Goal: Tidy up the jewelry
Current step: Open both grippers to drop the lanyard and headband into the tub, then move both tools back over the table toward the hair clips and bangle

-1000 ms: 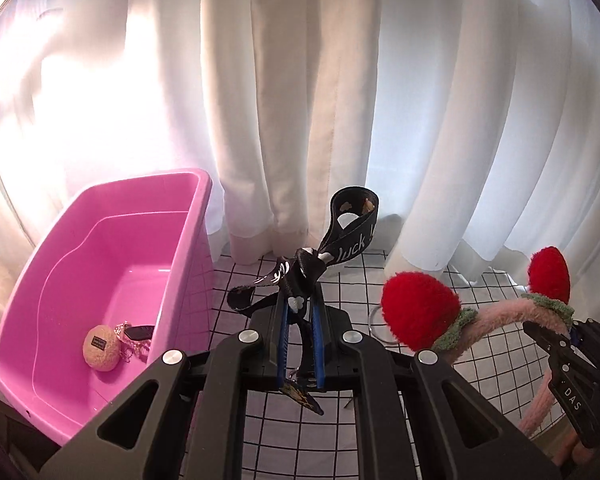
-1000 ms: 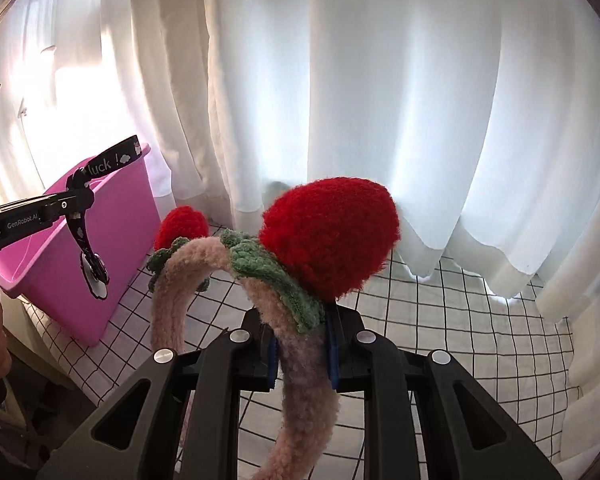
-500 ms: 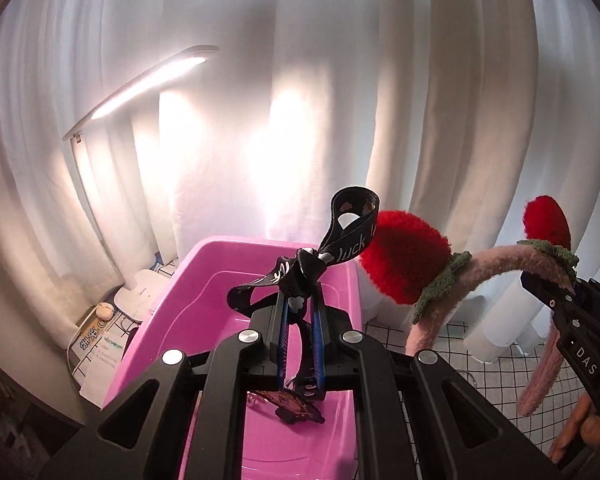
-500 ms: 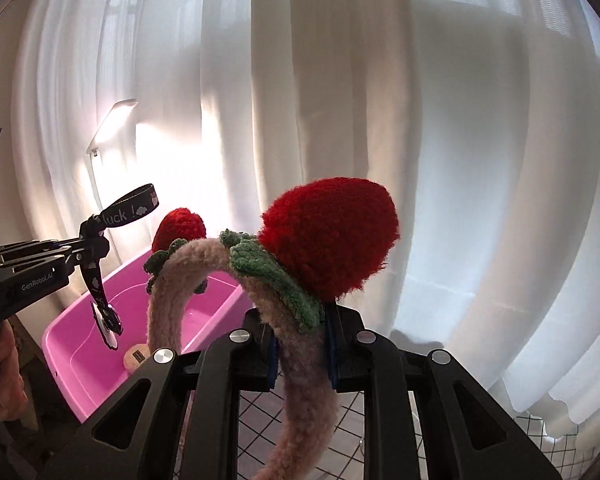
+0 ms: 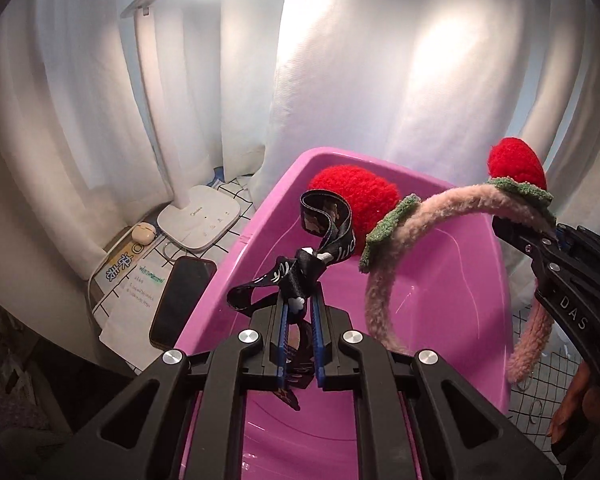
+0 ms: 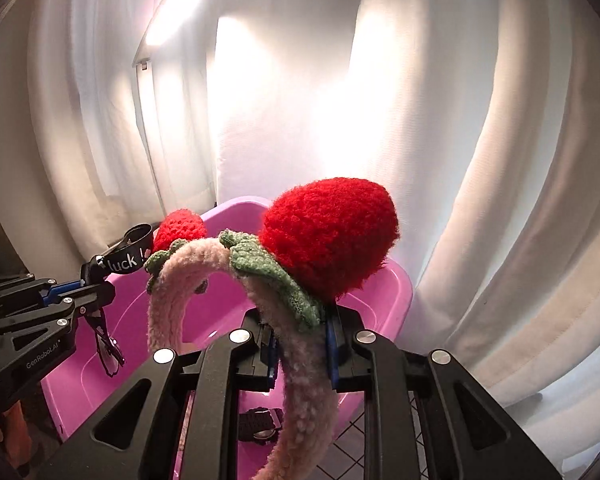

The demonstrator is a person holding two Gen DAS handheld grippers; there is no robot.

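Headband (image 6: 296,364) in right tongs (image 6: 300,344); above pink tub (image 6: 396,292)

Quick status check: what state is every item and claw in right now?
left claw: shut on black lanyard
black lanyard: held over bin
right claw: shut on strawberry headband
strawberry headband: held over bin
pink bin: open
desk lamp: on
phone: screen dark

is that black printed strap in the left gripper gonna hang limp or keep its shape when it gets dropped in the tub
The black printed fabric strap probably flops: it loops and dangles from the left gripper. It looks light. It should collapse in the pink plastic tub.
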